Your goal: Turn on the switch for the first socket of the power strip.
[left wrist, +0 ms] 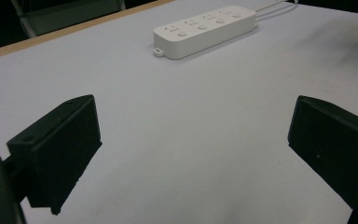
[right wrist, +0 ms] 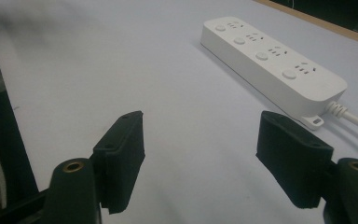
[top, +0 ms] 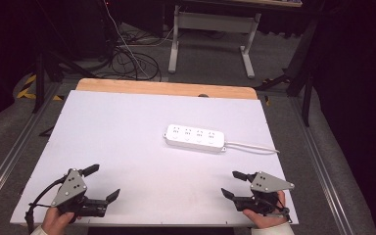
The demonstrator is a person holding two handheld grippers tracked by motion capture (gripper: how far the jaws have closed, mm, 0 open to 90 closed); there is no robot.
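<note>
High view: I've got my left hand-held gripper (top: 99, 182) and right hand-held gripper (top: 235, 184) parked at the near bench (top: 103, 127) edge, jaws apart and empty. Left gripper view: power strip (left wrist: 205, 29) lies ahead, flat, sockets up. Right gripper view: it's nearer, probably easier to reach from here.

A white worktop (top: 127, 147) with a strip of bare wood along its far edge. A white power strip (top: 195, 138) lies flat on the worktop, right of centre and toward the far half, sockets facing up. It has four socket groups in a row, each with a round button beside it. Its white cable (top: 252, 146) leaves the right end and runs along the surface toward the worktop's right edge.
</note>
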